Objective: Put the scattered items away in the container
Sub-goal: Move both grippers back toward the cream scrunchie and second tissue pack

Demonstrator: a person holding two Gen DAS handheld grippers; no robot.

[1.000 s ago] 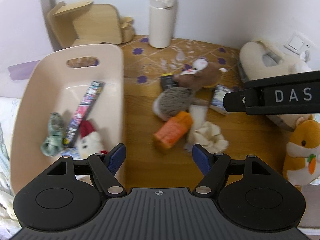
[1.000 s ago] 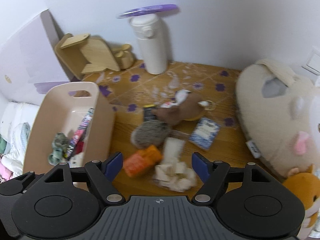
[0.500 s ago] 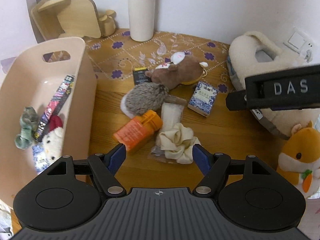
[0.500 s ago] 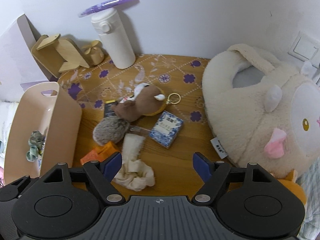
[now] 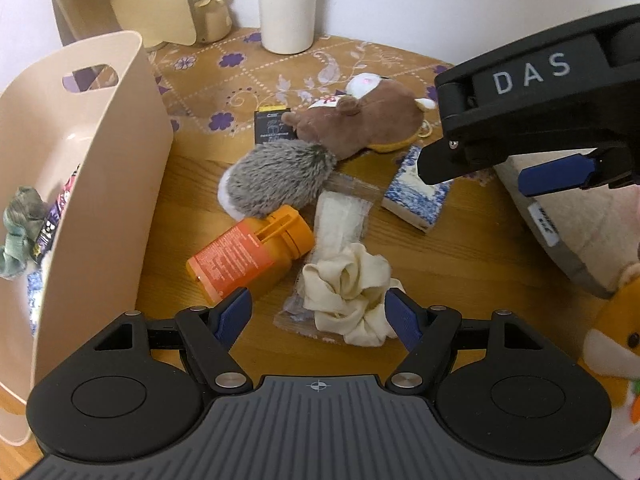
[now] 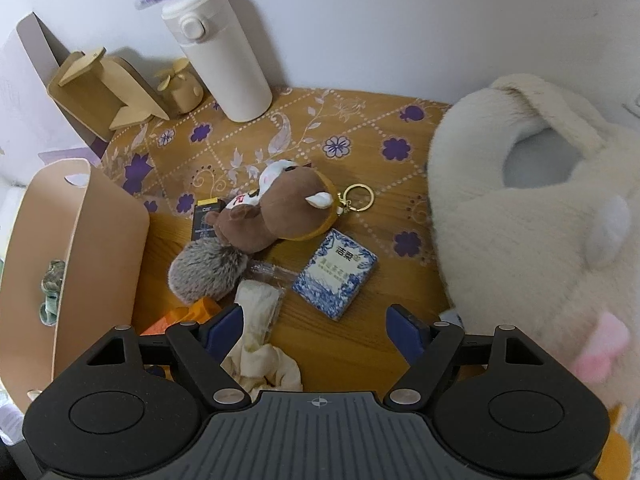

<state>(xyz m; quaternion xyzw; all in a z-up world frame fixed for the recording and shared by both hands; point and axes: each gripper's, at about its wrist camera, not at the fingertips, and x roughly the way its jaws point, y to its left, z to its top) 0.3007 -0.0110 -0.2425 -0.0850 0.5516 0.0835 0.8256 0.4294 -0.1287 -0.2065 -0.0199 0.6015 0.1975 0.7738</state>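
Crowding the back of the tabletop are a white bottle, wooden ornaments and a big cream plush bag. The scattered items lie in one heap beside the beige container: a grey hedgehog plush, a brown plush, an orange bottle, a cream scrunchie and a blue patterned packet. The left tongs are held wide apart above the scrunchie, grasping nothing. The right tongs are also released, empty, near the packet.
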